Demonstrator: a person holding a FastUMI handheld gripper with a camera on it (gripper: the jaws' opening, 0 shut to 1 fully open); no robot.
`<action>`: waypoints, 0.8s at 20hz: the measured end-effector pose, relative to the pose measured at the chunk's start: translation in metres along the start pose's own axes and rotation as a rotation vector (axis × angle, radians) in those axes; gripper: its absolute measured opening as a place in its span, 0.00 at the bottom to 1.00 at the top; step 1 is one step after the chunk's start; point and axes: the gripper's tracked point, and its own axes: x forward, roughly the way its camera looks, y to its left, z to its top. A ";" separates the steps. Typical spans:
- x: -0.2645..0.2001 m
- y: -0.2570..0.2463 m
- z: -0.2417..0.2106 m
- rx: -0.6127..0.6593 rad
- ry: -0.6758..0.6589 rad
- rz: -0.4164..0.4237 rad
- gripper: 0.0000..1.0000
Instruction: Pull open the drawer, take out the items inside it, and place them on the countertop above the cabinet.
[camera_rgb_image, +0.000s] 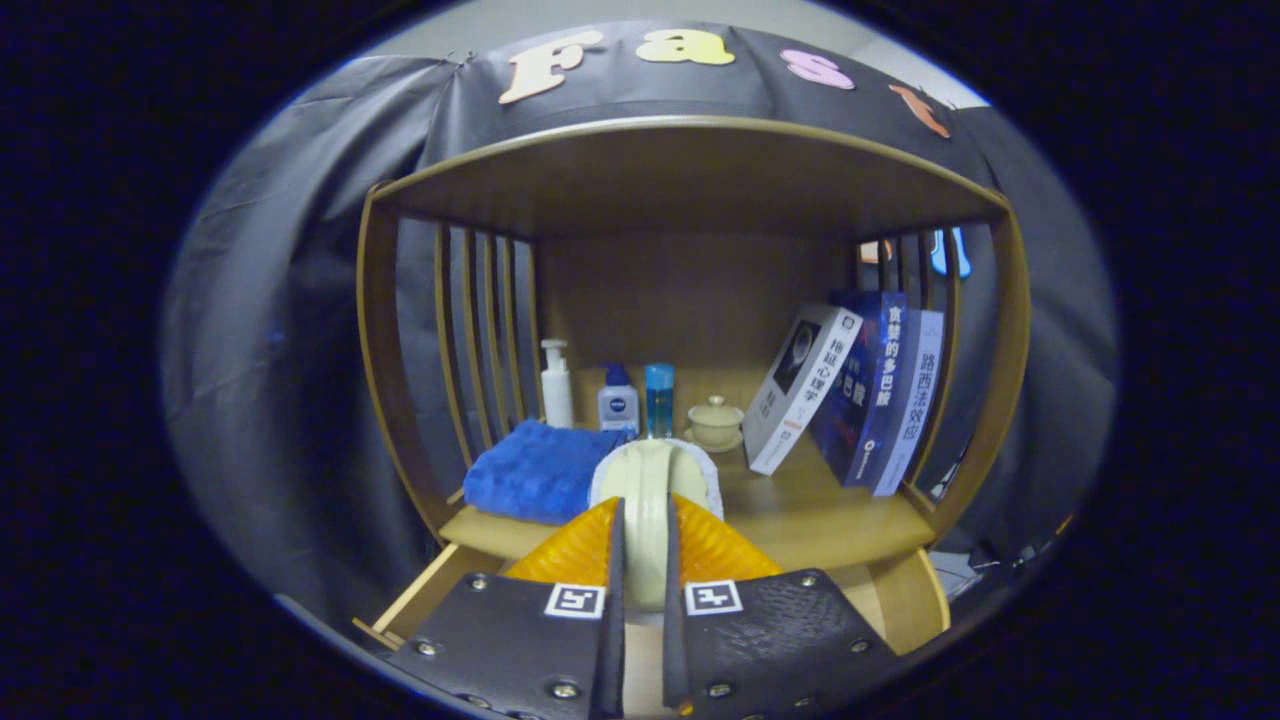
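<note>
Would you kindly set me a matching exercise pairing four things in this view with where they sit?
Things:
1. brush
2. blue cloth
3. lidded cup
4. books

Places:
A. leaning against the slatted side of the shelf
B. gripped between the fingers of the tongs
C. at the back, beside the blue bottle
D. on the shelf's front, below the white pump bottle

Pairs: 1-B, 2-D, 3-C, 4-A

Screwed plates, square coded markers
</note>
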 end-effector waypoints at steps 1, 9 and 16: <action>0.006 -0.004 -0.002 0.005 0.005 -0.010 0.15; 0.093 -0.051 -0.090 -0.024 0.182 -0.121 0.15; 0.149 -0.055 -0.076 -0.037 0.019 -0.104 0.18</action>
